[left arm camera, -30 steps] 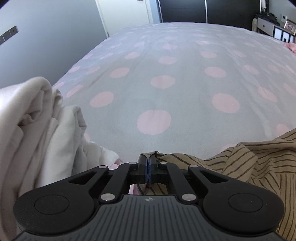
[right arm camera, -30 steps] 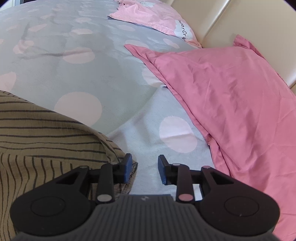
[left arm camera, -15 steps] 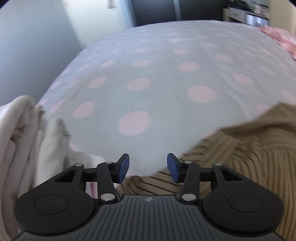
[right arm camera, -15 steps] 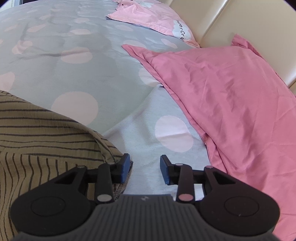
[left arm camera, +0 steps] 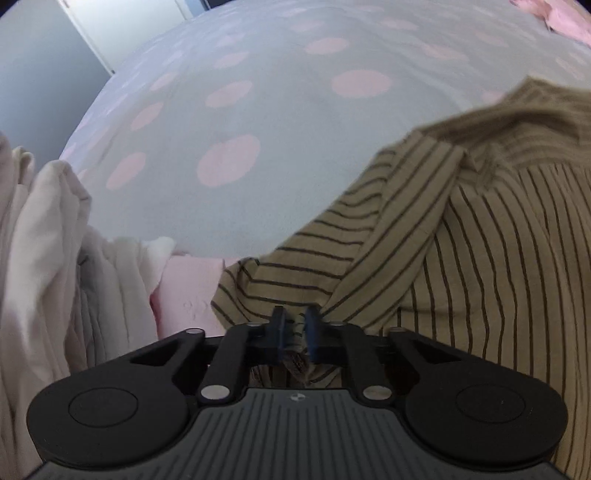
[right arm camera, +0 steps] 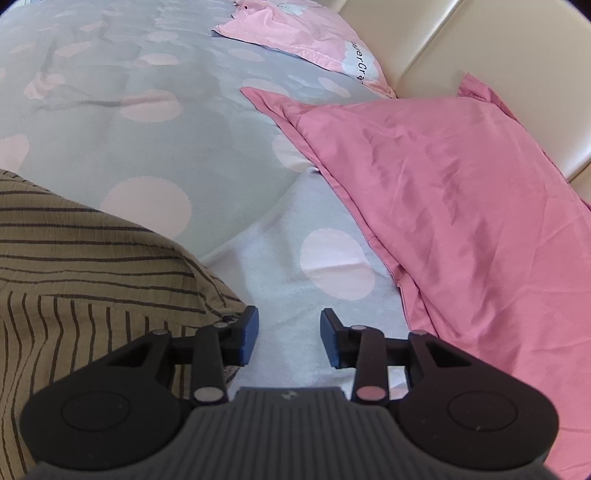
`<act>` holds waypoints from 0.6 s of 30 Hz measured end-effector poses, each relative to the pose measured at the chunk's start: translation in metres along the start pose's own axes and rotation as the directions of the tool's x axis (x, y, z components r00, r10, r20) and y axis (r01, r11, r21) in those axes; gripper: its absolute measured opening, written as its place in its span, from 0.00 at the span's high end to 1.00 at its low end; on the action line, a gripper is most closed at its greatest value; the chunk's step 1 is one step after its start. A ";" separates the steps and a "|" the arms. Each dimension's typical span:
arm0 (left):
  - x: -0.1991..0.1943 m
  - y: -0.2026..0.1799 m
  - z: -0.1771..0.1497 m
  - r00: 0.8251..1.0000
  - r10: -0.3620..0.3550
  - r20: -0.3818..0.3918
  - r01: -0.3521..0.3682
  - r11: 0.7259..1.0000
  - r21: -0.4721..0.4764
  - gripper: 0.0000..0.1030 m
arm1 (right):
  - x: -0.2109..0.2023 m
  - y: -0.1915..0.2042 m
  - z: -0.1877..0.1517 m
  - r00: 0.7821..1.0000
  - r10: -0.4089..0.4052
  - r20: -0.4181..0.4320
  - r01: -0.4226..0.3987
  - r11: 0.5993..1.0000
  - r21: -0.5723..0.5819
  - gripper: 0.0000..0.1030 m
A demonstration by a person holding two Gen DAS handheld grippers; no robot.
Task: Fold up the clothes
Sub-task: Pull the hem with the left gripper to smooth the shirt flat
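A grey bedspread with pale pink dots covers the bed, and on it lies the tan shirt with dark stripes, its folded sleeve running toward the left gripper, whose fingers are nearly together, pinching a fold of it. The right gripper, fingers apart and empty, sits just beside the shirt's other edge; the far pink pillow reads partly "erCr".

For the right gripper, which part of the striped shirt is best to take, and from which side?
Probably the shirt's near corner edge, approached from the right over the bare duvet. The open right gripper sits beside that edge, which looks slightly raised there.
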State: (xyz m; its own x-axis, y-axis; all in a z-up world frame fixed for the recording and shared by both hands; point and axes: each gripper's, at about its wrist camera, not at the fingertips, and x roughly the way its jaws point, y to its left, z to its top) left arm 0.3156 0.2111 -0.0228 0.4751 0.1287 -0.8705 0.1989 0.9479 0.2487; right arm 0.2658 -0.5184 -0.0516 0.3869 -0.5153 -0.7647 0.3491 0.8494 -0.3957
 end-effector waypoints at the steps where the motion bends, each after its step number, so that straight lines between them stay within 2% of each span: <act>1: -0.004 0.003 0.003 1.000 0.000 0.022 0.000 1.000 -0.023 0.99 | 0.000 0.000 0.000 1.000 -0.003 0.000 0.003 1.000 -0.002 0.61; 4: -0.018 0.017 0.017 0.994 0.047 0.097 -0.036 0.992 -0.117 0.99 | 0.003 0.001 -0.001 1.000 -0.014 -0.011 0.014 1.000 -0.003 0.61; 8: -0.024 0.029 0.035 0.974 0.164 0.155 -0.132 0.971 -0.199 0.99 | 0.007 0.002 -0.001 1.000 -0.020 -0.022 0.020 1.000 0.007 0.61; 12: -0.016 0.033 0.045 0.948 0.255 0.190 -0.211 0.951 -0.225 0.99 | 0.009 0.006 0.001 1.000 -0.016 -0.017 0.016 1.000 0.010 0.61; 18: 0.013 0.033 0.051 0.927 0.306 0.219 -0.266 0.944 -0.193 0.99 | 0.013 0.005 0.001 1.000 -0.020 -0.021 0.020 1.000 0.011 0.61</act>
State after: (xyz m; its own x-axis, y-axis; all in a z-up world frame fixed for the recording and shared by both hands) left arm 0.3719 0.2292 -0.0041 0.6887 0.3453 -0.6376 -0.1038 0.9172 0.3846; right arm 0.2739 -0.5212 -0.0632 0.3619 -0.5295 -0.7672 0.3659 0.8377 -0.4055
